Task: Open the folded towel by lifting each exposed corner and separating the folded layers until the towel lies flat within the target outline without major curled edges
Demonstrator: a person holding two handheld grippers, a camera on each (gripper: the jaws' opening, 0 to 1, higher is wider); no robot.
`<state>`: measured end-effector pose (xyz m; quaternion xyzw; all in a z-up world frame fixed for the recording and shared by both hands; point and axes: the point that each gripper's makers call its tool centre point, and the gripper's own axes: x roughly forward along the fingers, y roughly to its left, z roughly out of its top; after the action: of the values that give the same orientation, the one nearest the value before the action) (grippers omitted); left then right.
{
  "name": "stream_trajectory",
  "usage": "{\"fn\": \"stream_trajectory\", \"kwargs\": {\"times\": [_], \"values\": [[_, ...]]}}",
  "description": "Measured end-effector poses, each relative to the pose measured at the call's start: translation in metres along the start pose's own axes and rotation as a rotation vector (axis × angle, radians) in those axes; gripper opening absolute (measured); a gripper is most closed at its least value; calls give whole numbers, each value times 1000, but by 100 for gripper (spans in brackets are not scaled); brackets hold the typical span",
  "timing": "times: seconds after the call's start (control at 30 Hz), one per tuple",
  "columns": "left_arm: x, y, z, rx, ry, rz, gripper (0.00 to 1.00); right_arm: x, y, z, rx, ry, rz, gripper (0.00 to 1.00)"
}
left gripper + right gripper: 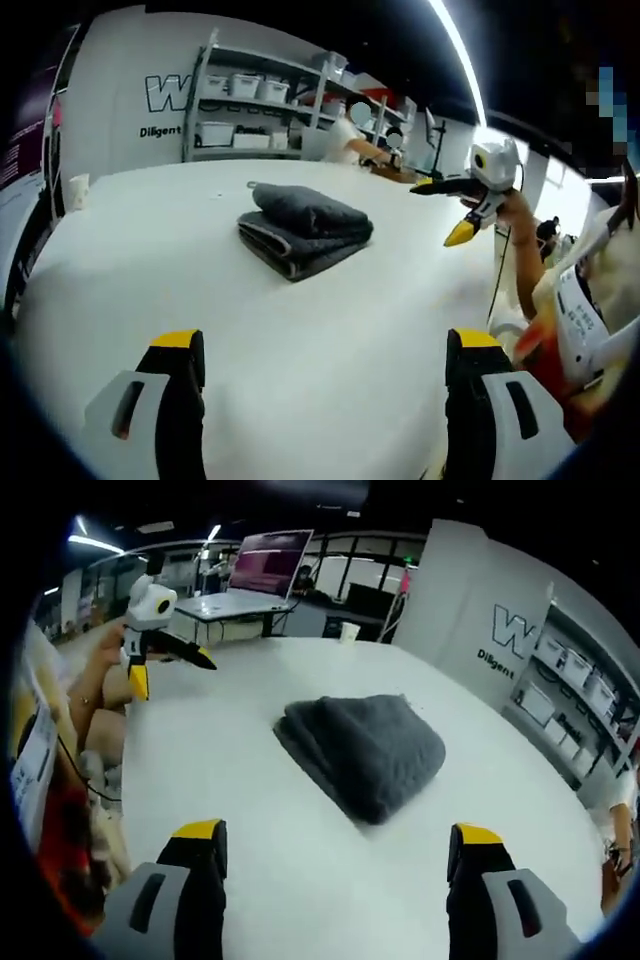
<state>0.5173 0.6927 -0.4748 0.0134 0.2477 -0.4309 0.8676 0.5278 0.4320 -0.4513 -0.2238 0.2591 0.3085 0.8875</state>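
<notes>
Left gripper view: folded towel (305, 228) lies on the table (150, 260), well beyond both grippers' spread, empty fingers.

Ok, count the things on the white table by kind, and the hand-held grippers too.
Folded dark grey towel: 1
White cup: 1
Yellow-tipped grippers: 2, the left hand-held gripper and the right hand-held gripper
Total: 4

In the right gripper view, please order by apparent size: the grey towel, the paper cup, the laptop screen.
1. grey towel, largest.
2. laptop screen; it stands farther away, so only apparent size.
3. paper cup, smallest.
</notes>
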Motion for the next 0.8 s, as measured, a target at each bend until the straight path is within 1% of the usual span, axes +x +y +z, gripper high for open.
{"fn": "stream_trajectory", "kwargs": {"times": [0.03, 0.1, 0.17, 0.23, 0.27, 0.3, 0.37, 0.4, 0.47, 0.5, 0.6, 0.63, 0.67, 0.8], "values": [[-7, 2, 2, -12, -16, 0, 98, 12, 1, 28, -49, -26, 6, 85], [-7, 3, 3, -20, -24, 0, 98, 20, 4, 43, -77, -46, 16, 79], [-7, 1, 3, -26, -28, -8, 98, 28, 9, 55, -101, -66, 32, 78], [-8, 1, 3, -30, -30, -11, 98, 34, 14, 62, -121, -71, 45, 75], [-8, 0, 3, -29, -32, -13, 98, 42, 21, 69, -167, -72, 67, 73], [-8, 0, 3, -29, -32, -13, 98, 44, 22, 70, -177, -72, 72, 72], [-9, -1, 3, -30, -35, -15, 98, 60, 33, 77, -200, -74, 90, 70], [-9, -1, 3, -30, -35, -15, 98, 62, 34, 77, -200, -75, 93, 66], [-8, -2, 2, -35, -34, -19, 98, 77, 39, 82, -199, -77, 113, 61], [-8, -2, 2, -35, -32, -21, 98, 80, 39, 83, -200, -77, 114, 58], [-8, -2, 0, -39, -27, -23, 98, 93, 33, 88, -220, -71, 70, 54], [-7, -2, 0, -39, -27, -25, 97, 98, 27, 90, -228, -63, 36, 54], [-8, -2, 0, -39, -28, -28, 97, 102, 24, 91, -236, -60, 19, 53], [-8, -2, -1, -45, -31, -32, 97, 115, 22, 99, -248, -67, -6, 46]]}}
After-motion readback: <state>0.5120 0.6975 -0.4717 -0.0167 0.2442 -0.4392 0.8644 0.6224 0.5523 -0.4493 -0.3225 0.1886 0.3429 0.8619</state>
